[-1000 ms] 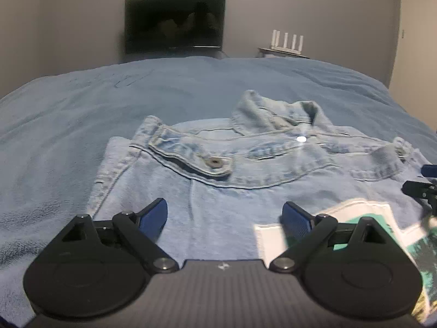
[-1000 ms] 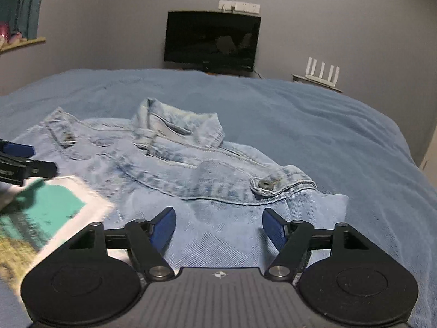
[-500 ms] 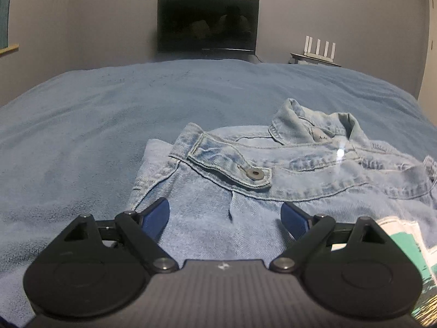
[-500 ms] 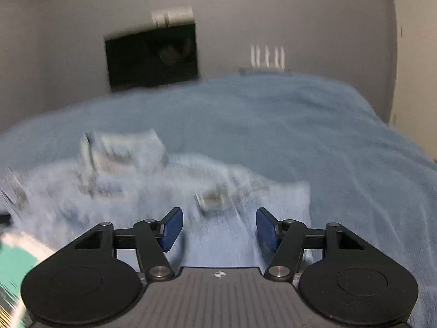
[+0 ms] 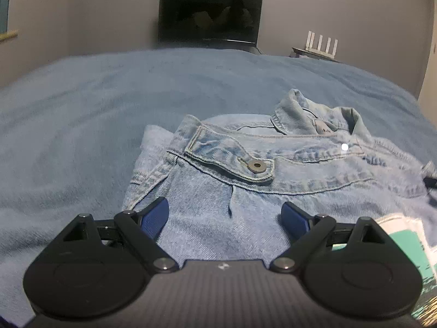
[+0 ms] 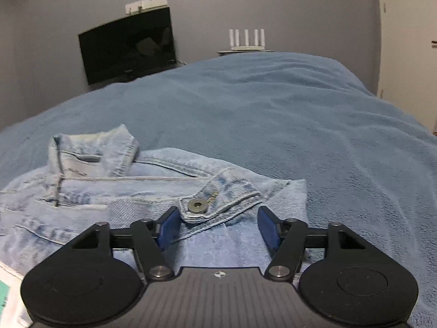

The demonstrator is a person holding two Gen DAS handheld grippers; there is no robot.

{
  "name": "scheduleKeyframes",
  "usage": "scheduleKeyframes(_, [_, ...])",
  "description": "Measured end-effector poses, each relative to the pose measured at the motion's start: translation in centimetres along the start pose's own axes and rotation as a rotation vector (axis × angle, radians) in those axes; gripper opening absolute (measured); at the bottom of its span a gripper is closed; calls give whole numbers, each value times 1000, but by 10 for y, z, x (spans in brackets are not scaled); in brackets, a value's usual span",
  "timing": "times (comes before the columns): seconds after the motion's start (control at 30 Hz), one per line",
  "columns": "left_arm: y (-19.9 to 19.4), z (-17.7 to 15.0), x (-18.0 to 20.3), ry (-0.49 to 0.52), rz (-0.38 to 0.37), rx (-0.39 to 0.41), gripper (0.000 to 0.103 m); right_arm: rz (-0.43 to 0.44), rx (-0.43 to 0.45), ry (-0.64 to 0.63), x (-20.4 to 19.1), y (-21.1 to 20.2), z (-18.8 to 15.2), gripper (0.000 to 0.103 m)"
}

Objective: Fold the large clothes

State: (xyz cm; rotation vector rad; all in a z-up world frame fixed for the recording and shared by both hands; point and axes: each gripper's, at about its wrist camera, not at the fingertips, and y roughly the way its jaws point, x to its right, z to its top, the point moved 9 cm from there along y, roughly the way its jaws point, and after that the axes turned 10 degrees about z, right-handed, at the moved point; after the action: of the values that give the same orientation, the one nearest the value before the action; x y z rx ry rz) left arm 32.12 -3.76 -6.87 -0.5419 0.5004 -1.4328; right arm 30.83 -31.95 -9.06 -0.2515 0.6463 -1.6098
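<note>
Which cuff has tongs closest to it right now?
The right cuff: its buttoned end sits between the open right tongs. The left cuff lies well ahead of the open left tongs.

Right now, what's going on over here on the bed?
A person is partway into folding a denim jacket laid on a blue blanket with its sleeves crossed over the body. Both tongs are open and hold nothing. The left tongs hang over the jacket's left edge; the right tongs are spread around a buttoned sleeve cuff without gripping it.

Left claw point(image 5: 225, 214) and right claw point(image 6: 218, 225) both gape wide, gripping nothing.
</note>
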Motion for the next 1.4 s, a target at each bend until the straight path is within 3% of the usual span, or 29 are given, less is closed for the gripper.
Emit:
scheduleKeyframes(0.5, [7, -7, -2, -32, -62, -14, 97, 29, 4, 72, 2, 4, -2, 69])
scheduleKeyframes(0.63, [3, -7, 1, -5, -44, 4, 97, 55, 24, 111, 6, 1, -1, 69])
scheduleKeyframes(0.73, [-22, -7, 3, 59, 57, 104, 97, 72, 90, 158, 10, -21, -5, 72])
scheduleKeyframes(0.8, [-43, -11, 9, 90, 81, 153, 99, 67, 124, 187, 11, -41, -13, 78])
scheduleKeyframes(0.83, [-52, -13, 14, 90, 64, 152, 99, 55, 125, 190, 9, -48, -17, 88])
scheduleKeyframes(0.9, [-71, -16, 26, 76, 0, 135, 99, 22, 108, 200, 5, -59, -24, 95])
scheduleKeyframes(1.0, [-97, -26, 46, 85, -47, 121, 101, 17, 82, 220, -5, -75, -32, 96])
scheduleKeyframes(1.07, [-110, -42, 68, 181, -68, 100, 101, 1, 77, 216, -10, -89, -39, 96])
scheduleKeyframes(1.17, [-115, -72, 79, 290, -41, 38, 102, -9, 86, 242, -10, -117, -45, 98])
scheduleKeyframes(1.3, [-121, -81, 61, 189, -38, -24, 103, -5, 114, 335, -1, -158, -52, 101])
scheduleKeyframes(1.4, [-138, -85, 46, 123, -9, -26, 103, -3, 152, 397, 8, -192, -56, 102])
